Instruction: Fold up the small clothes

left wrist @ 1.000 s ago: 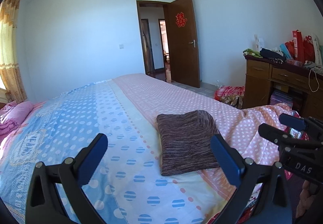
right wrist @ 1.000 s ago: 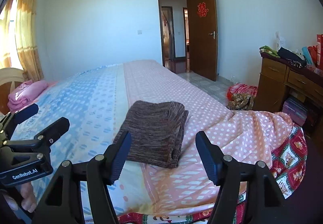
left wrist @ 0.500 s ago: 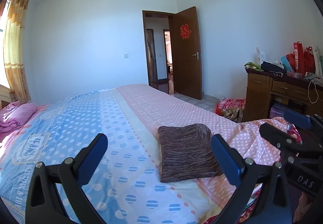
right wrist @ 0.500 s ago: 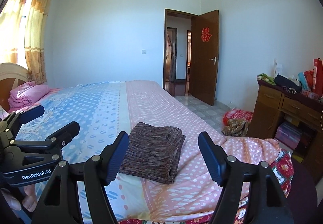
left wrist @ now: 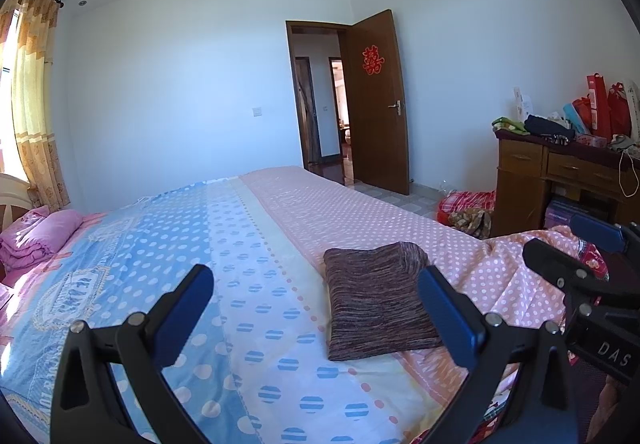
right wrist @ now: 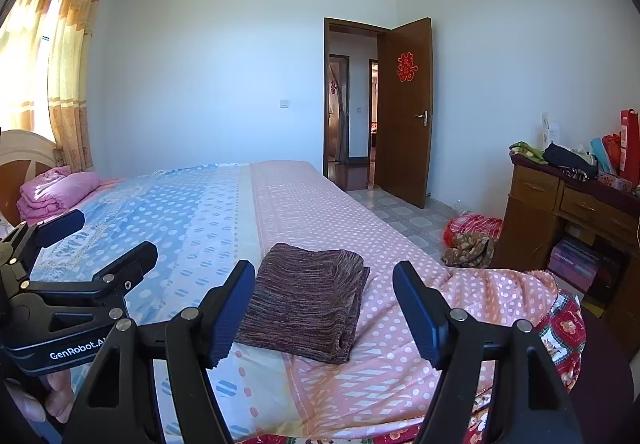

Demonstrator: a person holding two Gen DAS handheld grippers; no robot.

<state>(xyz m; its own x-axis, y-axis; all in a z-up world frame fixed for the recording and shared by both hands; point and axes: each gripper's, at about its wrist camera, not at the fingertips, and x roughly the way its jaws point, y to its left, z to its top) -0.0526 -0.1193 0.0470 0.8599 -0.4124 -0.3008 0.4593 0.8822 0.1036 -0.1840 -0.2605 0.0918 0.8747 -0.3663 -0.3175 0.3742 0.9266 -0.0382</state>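
Both of my tongs are wide open and hold nothing. My left tongs (left wrist: 316, 308) hang over the bed (left wrist: 248, 244), above the blue and white spotty part of the cover. My right tongs (right wrist: 324, 308) hang over the near end of the bed too, just beside the left ones. No cloth sits between the blue pads of either pair.

The folded brown top (right wrist: 308, 300) lies flat on the bed, a neat stripy square. It sits where the pale stripe of the cover meets the pink spotty part, in front of both tongs and apart from them. From my left tongs I see it next to the right pad; from my right tongs it shows in the gap between the pads, but farther away.

A pink folded blanket (right wrist: 56, 192) rests far off at the head of the bed. On the other side of the room a brown door (right wrist: 404, 112) stands open. A wooden tabletop (left wrist: 560, 160) by the wall is piled with bags and clothes.
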